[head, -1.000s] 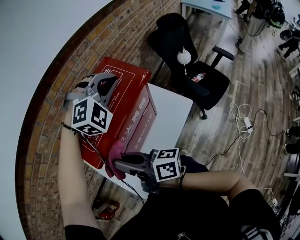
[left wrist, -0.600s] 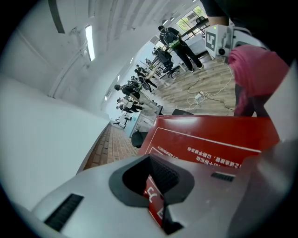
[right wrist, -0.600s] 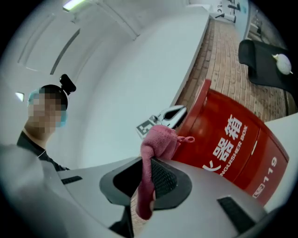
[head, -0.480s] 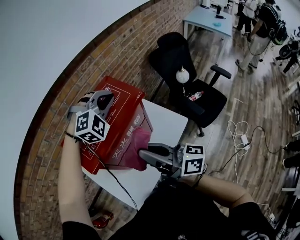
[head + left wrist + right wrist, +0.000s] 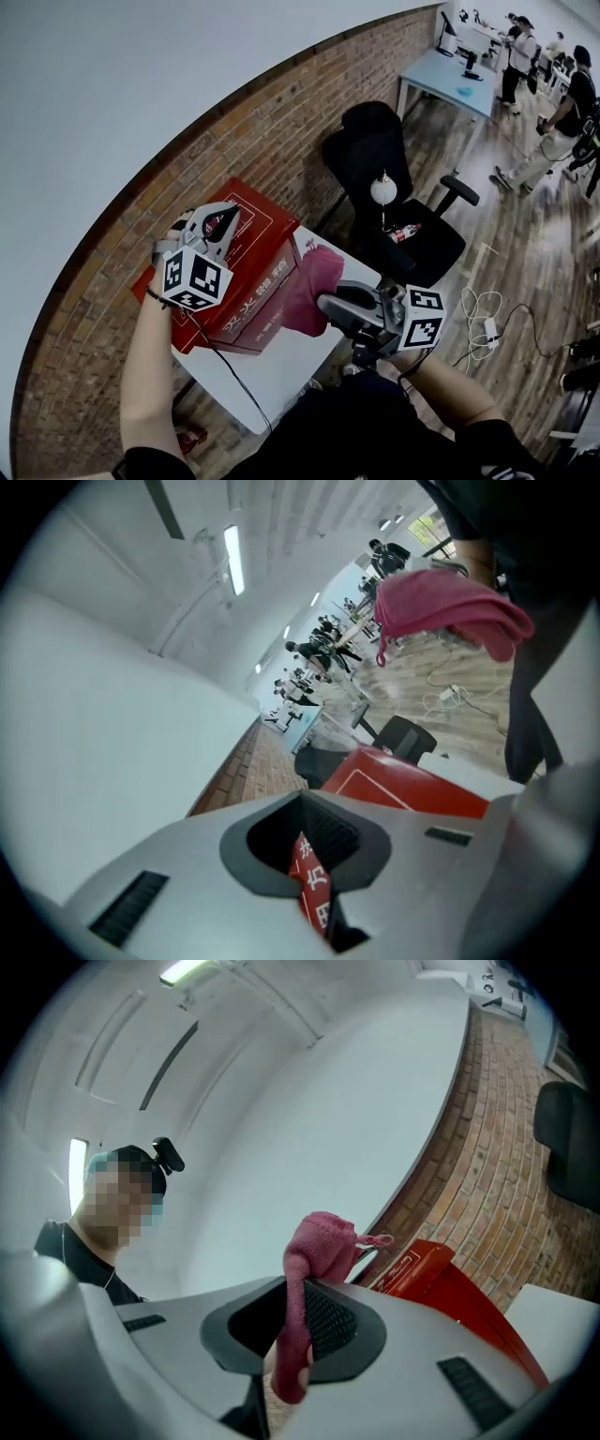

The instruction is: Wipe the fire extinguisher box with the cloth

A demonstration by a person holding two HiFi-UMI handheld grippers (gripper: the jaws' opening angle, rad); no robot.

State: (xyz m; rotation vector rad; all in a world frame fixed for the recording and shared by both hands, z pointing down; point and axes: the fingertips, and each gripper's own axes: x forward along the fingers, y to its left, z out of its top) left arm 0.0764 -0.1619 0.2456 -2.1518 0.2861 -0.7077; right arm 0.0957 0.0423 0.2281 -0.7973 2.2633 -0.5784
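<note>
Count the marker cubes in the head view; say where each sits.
2. One cube rides the left gripper at the red box; the other cube rides the right gripper holding the pink cloth. None seems hidden.

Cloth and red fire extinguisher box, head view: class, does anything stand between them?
Nothing visible does. The cloth, pinched in the jaws of the right gripper, is right at the end face of the fire extinguisher box. The left gripper is shut on the box's top edge, clear of that face.

Left gripper (image 5: 227,218) and right gripper (image 5: 325,303), both clamped.
</note>
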